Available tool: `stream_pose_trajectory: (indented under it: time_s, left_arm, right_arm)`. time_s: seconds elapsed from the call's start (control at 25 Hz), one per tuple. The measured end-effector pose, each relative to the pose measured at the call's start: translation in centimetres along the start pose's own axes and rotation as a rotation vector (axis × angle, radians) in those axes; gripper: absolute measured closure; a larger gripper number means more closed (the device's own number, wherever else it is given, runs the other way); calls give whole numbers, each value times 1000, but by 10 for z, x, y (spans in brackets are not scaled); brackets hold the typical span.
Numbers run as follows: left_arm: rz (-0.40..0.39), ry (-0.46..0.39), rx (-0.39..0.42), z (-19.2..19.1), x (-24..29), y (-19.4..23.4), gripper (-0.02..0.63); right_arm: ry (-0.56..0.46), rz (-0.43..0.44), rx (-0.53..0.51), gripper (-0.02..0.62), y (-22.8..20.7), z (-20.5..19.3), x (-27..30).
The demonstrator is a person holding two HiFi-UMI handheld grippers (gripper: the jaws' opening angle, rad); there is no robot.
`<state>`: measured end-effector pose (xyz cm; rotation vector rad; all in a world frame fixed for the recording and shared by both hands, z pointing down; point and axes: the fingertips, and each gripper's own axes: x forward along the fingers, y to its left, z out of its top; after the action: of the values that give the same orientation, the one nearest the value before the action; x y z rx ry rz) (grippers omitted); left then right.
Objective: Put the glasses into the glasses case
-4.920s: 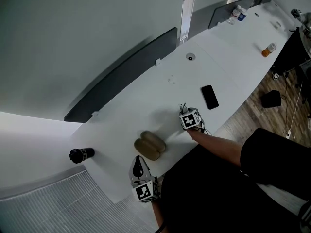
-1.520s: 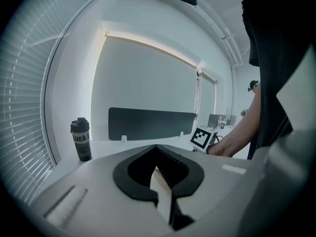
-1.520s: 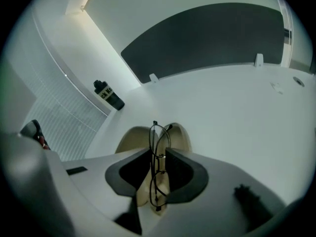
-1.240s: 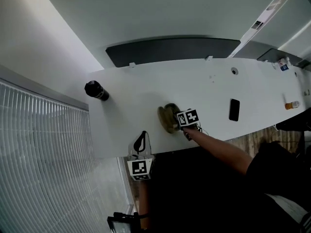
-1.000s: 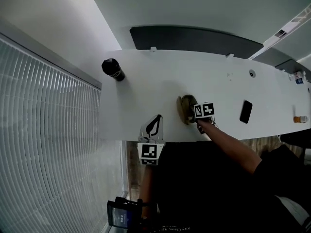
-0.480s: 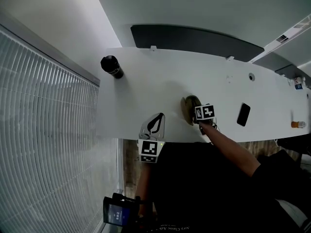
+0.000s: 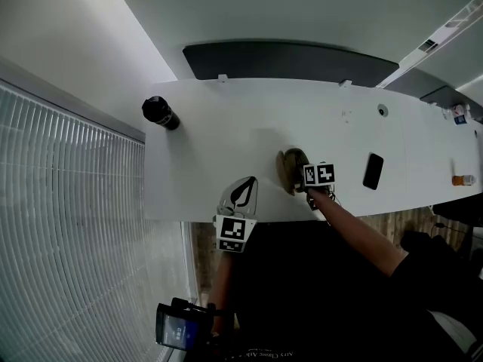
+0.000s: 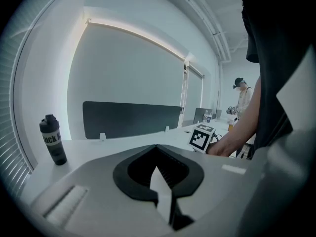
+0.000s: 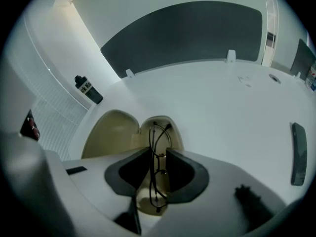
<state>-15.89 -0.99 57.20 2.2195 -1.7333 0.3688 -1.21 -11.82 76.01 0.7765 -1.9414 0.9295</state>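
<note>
The open beige glasses case [image 9: 111, 132] lies on the white table [image 7: 226, 149], both shell halves facing up. My right gripper [image 9: 157, 170] hangs over the case's right half, pointing steeply down. It is shut on thin black wire glasses [image 9: 151, 152], whose far end reaches into that half. In the head view its marker cube [image 7: 318, 174] covers part of the case [image 7: 290, 170]. My left gripper [image 7: 247, 183] hovers at the table's front edge, left of the case, with its jaws together and nothing in them. The left gripper view [image 8: 158, 149] looks out level across the table.
A black bottle [image 7: 160, 113] stands at the table's left end. A black phone [image 7: 373, 171] lies right of the case and an orange bottle [image 7: 460, 180] further right. A dark divider panel [image 7: 287, 62] runs along the back edge. Another person [image 8: 242, 95] stands far off.
The head view has swung a little. My right gripper stays over the case with the glasses in its grip. My left gripper has drifted slightly toward the table.
</note>
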Motion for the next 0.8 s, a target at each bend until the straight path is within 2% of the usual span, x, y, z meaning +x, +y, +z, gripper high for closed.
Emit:
stream_pose_trajectory:
  time_s: [0.24, 0.52, 0.8]
  left_arm:
    - [-28, 52, 27, -1, 13, -9, 598]
    - [-51, 52, 15, -2, 27, -16, 598]
    - [-87, 50, -6, -4, 48, -29, 598]
  right_arm:
    - [-65, 65, 72, 491, -3, 10, -11]
    - [-119, 233, 75, 471, 17, 14, -30]
    - [-316, 339, 98, 469, 8, 36, -69]
